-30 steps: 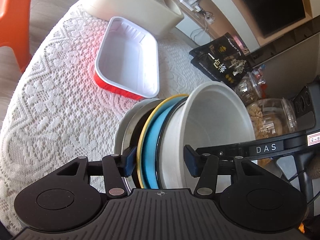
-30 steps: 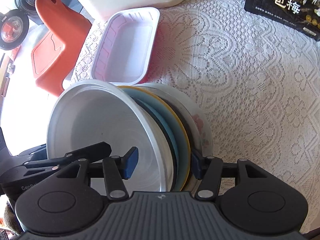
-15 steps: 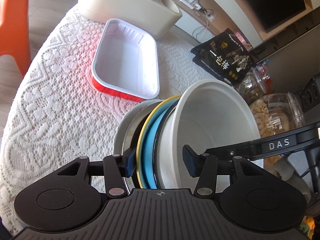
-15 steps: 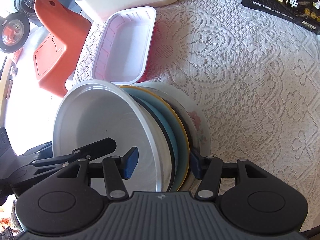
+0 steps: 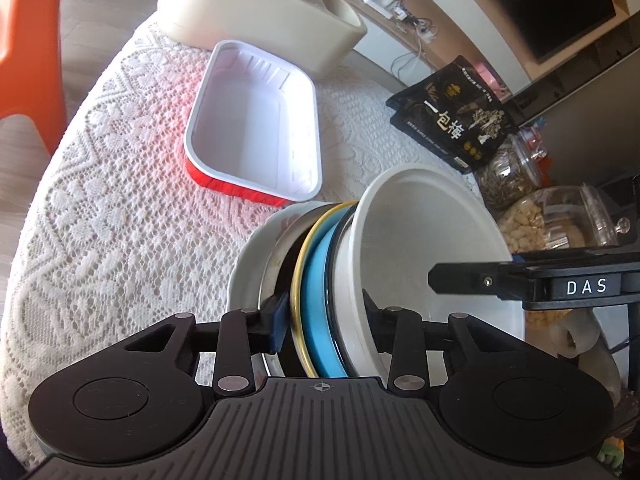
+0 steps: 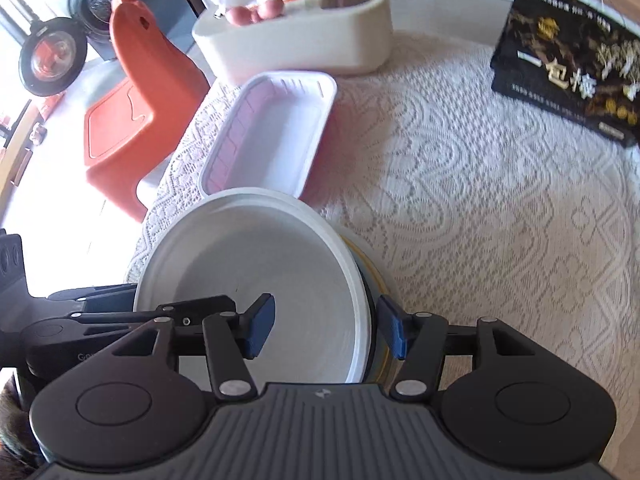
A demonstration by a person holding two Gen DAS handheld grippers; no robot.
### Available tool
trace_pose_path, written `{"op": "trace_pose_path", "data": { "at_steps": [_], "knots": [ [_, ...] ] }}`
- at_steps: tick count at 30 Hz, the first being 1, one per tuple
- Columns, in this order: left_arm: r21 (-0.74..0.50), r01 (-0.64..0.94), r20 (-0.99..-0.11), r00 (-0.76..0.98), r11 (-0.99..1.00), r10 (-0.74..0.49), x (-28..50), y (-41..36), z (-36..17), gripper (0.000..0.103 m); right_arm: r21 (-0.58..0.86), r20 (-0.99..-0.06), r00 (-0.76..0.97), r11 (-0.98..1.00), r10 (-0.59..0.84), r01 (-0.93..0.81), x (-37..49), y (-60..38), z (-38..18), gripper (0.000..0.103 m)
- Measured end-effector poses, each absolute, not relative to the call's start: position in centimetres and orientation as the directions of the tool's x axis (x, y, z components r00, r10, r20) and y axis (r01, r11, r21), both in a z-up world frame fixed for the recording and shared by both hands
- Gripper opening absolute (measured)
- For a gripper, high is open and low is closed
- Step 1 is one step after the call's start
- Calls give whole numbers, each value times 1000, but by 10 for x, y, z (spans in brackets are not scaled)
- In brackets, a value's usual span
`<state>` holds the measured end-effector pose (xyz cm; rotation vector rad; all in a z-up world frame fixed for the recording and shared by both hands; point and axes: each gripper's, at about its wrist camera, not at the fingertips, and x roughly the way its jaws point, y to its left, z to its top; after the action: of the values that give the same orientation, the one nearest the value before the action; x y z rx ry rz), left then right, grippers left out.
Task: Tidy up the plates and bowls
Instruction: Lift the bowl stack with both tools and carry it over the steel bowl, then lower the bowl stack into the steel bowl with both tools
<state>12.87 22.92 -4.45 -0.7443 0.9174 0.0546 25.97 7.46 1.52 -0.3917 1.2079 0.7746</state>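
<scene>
A stack of dishes is held on edge above the lace tablecloth: a white bowl [image 5: 424,248] on top, then a blue bowl [image 5: 316,312], a yellow-rimmed plate and a white floral plate [image 5: 256,256]. My left gripper [image 5: 324,320] is shut across the stack's rim, one finger inside the white bowl. My right gripper [image 6: 324,328] grips the white bowl [image 6: 256,264] and the dishes under it from the opposite side. Each gripper shows in the other's view.
A red tray with a white inside [image 5: 256,136] lies just beyond the stack. A cream tub [image 5: 256,16] stands behind it. A black snack bag [image 5: 456,120] and glass jars [image 5: 556,220] sit to the right. An orange chair [image 6: 136,92] stands beside the table.
The stack has lifted and tilted, and both grippers have risen with it. In the right wrist view the bowl now hides most of the plates behind it.
</scene>
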Motion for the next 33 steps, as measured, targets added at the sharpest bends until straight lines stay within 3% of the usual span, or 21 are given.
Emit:
{"op": "trace_pose_path", "data": {
  "at_steps": [8, 15, 20, 33],
  "knots": [
    [-563, -379, -732, 641, 735, -230, 116, 236, -30, 37, 63, -834, 321, 656, 448, -752, 244, 61, 24, 57],
    [-578, -378, -669, 727, 723, -156, 97, 243, 10, 35, 119, -821, 275, 620, 501, -776, 231, 35, 28, 56],
    [-562, -374, -678, 720, 738, -151, 100, 233, 20, 35, 197, -798, 219, 587, 561, -786, 220, 24, 30, 53],
    [-540, -373, -680, 721, 754, -130, 104, 224, 27, 35, 207, -790, 224, 592, 571, -779, 213, 14, 20, 51]
  ]
}}
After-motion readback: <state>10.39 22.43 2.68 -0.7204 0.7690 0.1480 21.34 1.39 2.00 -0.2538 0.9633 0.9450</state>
